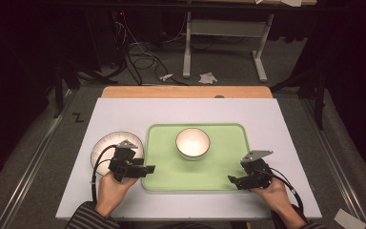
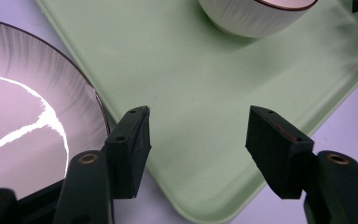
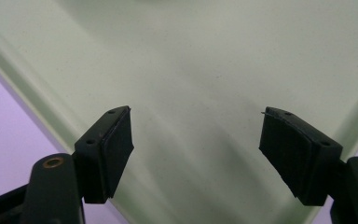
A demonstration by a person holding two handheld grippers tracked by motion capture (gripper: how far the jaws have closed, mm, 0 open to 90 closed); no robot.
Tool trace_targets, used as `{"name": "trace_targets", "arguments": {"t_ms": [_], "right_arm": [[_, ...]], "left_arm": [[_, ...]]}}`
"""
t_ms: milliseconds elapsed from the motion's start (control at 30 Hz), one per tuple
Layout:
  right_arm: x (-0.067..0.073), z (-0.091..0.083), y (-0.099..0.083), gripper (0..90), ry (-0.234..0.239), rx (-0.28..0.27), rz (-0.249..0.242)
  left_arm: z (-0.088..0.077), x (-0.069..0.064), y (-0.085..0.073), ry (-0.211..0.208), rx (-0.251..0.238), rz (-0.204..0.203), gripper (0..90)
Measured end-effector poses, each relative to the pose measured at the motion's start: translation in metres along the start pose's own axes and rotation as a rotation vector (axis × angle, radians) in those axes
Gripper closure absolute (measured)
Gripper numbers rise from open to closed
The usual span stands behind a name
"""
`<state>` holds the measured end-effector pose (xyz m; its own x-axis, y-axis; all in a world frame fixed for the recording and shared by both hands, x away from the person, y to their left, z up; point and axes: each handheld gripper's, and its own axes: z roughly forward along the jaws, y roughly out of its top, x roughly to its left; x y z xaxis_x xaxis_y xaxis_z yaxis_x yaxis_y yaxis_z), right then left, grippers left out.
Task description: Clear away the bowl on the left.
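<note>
Plate [image 1: 106, 143] at 9 o'clock on the white surface [image 1: 276, 138], just beside the green tray [image 1: 221, 169], its near half under the left gripper. In the left gripper view the plate rim [image 2: 81, 88] sits next to the tray's edge; whether they touch I cannot tell.

Left gripper [image 1: 147, 169] at 8 o'clock of the tray, over its near-left corner. Jaws wide apart, nothing between them; the tray floor [image 2: 191, 107] shows bare in the gap.

Bowl [image 1: 192, 143], white inside with a dark rim, stands upright on the tray a little toward 12 o'clock from its middle, well apart from both grippers. Its striped outer wall [image 2: 251, 21] shows at the top of the left gripper view.

Right gripper [image 1: 232, 180] at 4 o'clock of the tray, over its near-right corner. Jaws spread wide, empty; bare tray [image 3: 196, 93] between them.

Judgement: both grippers seem posed at the tray's near corners, so the step in hand looks like taking hold of the tray. To do it well: lower each until one jaw goes under the raised lip and one over, close both together, lift level so the bowl does not slide. Mind the plate crowding the left corner.

Count: one plate, one tray, one bowl, two grippers.
</note>
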<state>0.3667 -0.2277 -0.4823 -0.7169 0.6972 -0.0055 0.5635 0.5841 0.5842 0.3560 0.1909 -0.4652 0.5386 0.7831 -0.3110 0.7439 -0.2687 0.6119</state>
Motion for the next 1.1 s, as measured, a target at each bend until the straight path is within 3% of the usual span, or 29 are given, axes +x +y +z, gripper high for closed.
{"name": "trace_targets", "arguments": {"t_ms": [500, 1100], "right_arm": [[0.0003, -0.0004, -0.0001, 26.8, 0.003, 0.001, -0.001], [-0.0005, -0.0034, -0.001, 26.7, -0.011, -0.005, -0.003]], "left_arm": [[0.0039, 0.0003, -0.0022, -0.001, 0.035, -0.013, 40.1], [0.0101, -0.0018, -0.0034, 0.033, 0.097, -0.004, 39.6]]}}
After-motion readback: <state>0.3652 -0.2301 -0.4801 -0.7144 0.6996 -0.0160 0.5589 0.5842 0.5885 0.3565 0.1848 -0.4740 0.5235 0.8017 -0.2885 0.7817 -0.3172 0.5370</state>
